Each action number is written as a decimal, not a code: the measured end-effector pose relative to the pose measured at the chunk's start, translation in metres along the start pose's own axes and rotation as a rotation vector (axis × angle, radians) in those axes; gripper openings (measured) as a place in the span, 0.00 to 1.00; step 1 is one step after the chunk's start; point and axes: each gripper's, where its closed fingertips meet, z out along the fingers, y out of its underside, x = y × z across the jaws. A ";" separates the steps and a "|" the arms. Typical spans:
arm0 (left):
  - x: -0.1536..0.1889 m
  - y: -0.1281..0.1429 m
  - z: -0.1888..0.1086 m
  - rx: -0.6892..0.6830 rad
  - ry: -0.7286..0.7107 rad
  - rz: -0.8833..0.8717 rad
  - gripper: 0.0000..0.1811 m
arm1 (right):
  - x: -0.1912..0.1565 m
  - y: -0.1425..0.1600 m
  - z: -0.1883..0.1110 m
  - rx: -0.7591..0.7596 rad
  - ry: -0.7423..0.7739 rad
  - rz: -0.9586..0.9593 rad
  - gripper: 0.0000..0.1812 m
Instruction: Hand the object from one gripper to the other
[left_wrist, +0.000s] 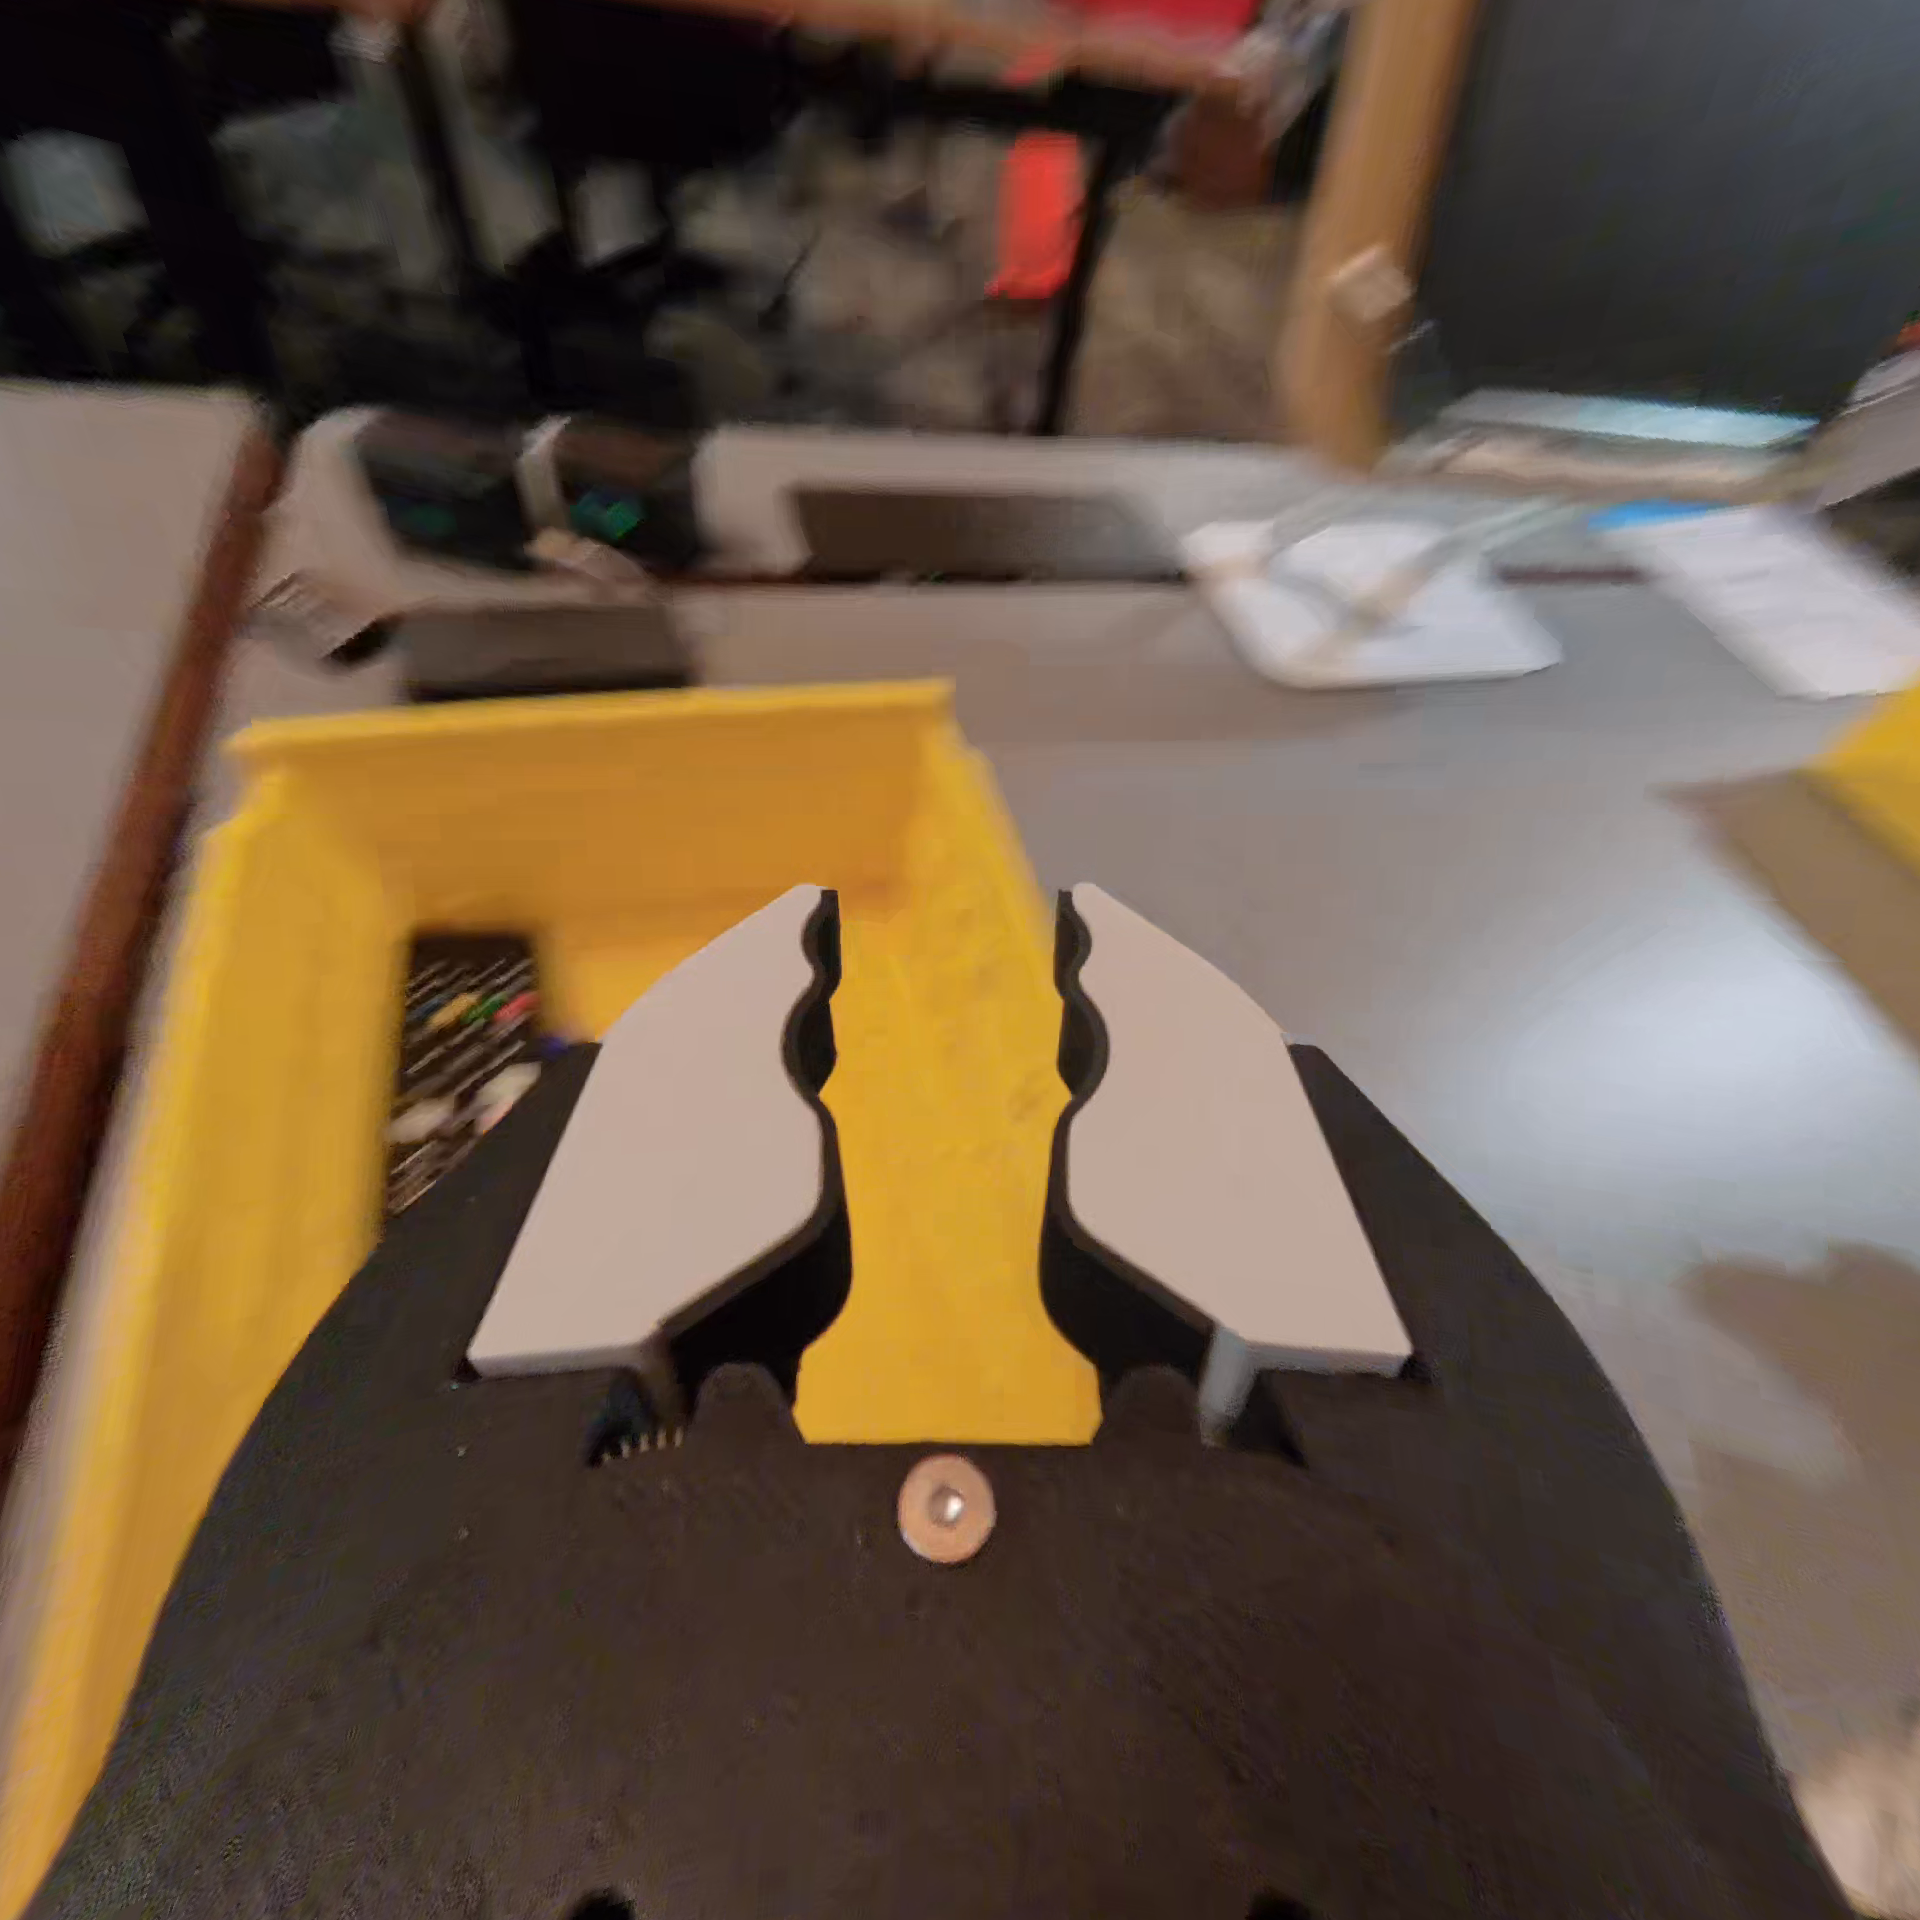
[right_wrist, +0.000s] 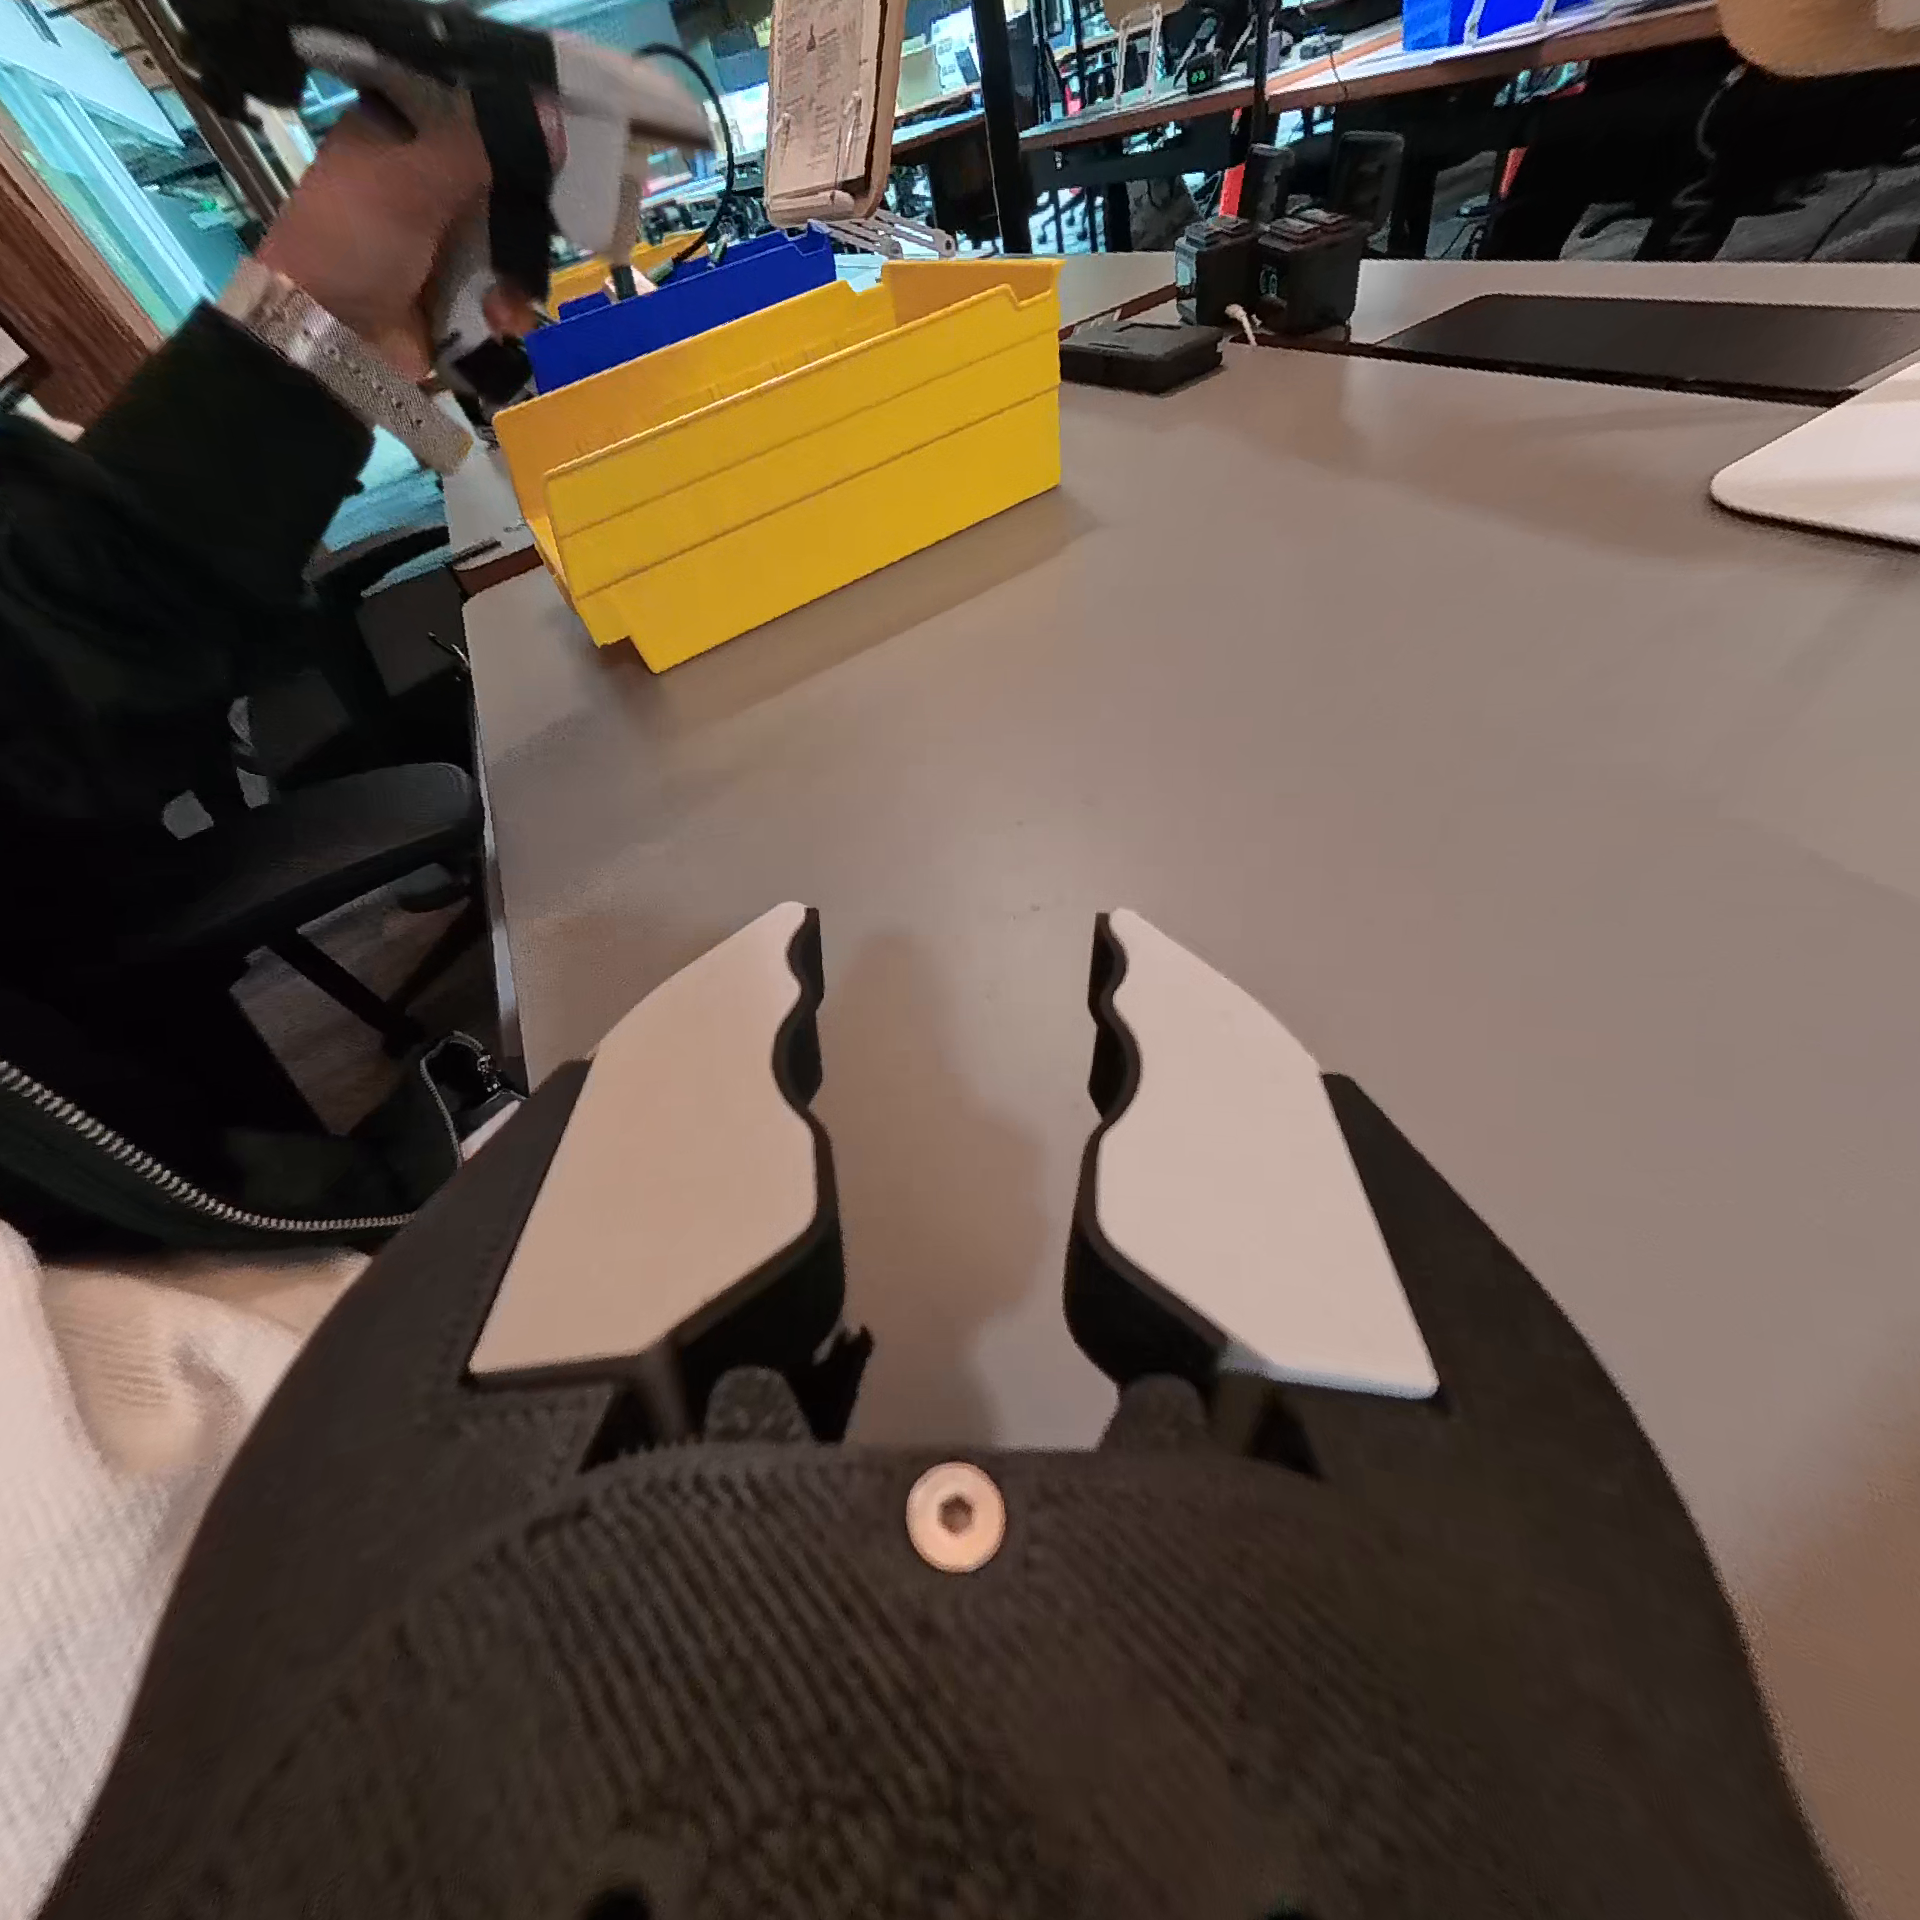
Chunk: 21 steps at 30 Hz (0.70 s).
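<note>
Where the left wrist view looks down, the left gripper (left_wrist: 945, 914) hangs over a yellow bin (left_wrist: 582, 790), its two grey fingers (left_wrist: 675, 1164) apart with nothing between them. Its tips sit above the bin's right wall. Inside the bin, at the left, lies a dark object (left_wrist: 468, 1049) with small coloured marks; blur hides what it is, and the gripper does not touch it. The bin stands on a grey tabletop (left_wrist: 1455, 987), near its left edge. A second yellow thing (left_wrist: 1881, 779) shows at the right border. Farther back lie a white flat base (left_wrist: 1371, 613) and grey boxes, all blurred.

Seen from the right wrist view, the right gripper (right_wrist: 956, 935) is low over bare tabletop (right_wrist: 1351, 675), fingers (right_wrist: 686, 1164) apart and empty. Well ahead and to the left, the yellow bin (right_wrist: 790, 488) stands near the tabletop's left edge, with a blue bin (right_wrist: 675, 312) just behind it. Above the bins a hand (right_wrist: 384, 218) in a dark sleeve holds the left gripper (right_wrist: 592, 208), blurred, pointing down toward them; whether it is apart cannot be told here. A black chair (right_wrist: 312, 842) stands left of the tabletop. A white base corner (right_wrist: 1829, 468) and a dark mat (right_wrist: 1662, 343) lie at the right.
</note>
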 end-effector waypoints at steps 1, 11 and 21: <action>-0.024 0.014 -0.004 -0.065 -0.079 0.003 0.23 | 0.001 0.000 0.000 0.002 -0.002 0.010 0.27; -0.112 0.109 -0.001 -0.530 -0.386 0.097 0.25 | 0.014 -0.002 0.000 0.016 0.023 0.097 0.24; -0.130 0.143 0.007 -0.765 -0.558 0.294 0.35 | 0.014 0.000 0.003 -0.005 0.036 0.085 0.22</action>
